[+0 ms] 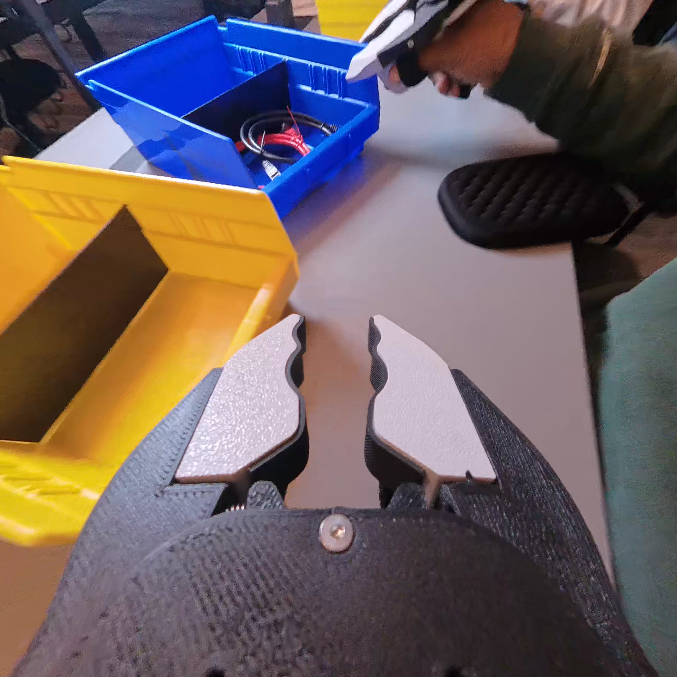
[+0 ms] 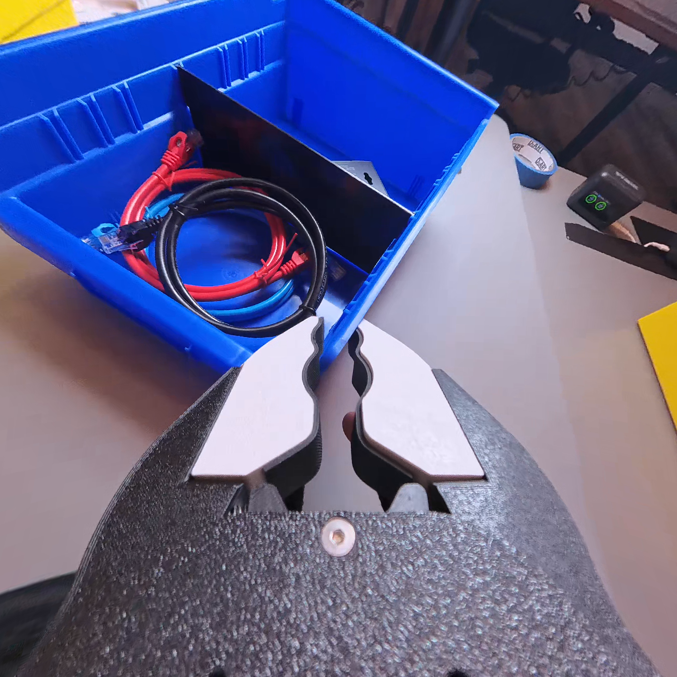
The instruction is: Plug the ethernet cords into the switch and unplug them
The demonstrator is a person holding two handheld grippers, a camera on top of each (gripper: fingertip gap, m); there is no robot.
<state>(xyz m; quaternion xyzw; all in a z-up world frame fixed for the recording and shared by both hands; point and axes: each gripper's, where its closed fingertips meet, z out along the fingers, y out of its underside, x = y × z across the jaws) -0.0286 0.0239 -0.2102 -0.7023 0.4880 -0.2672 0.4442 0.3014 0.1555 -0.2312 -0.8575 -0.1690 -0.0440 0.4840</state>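
1. The left hand-held gripper [image 1: 336, 322] hangs wide apart and empty over the worktop [image 1: 458, 311].
2. The right hand-held gripper [image 2: 339, 328] is slightly parted, holding nothing, by the blue bin [image 2: 366, 91] where the coiled ethernet cords [image 2: 234, 256] lie.

Glossy plastic blue bin [image 2: 384, 84] — smooth table [image 2: 476, 329], rough matt right hand-held gripper [image 2: 336, 331] body.

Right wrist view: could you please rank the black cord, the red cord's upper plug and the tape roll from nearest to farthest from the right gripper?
1. Black cord, coiled in the blue bin, just beyond the right gripper.
2. Red cord's upper plug, far-left, by the divider.
3. Tape roll, far-right on the table.
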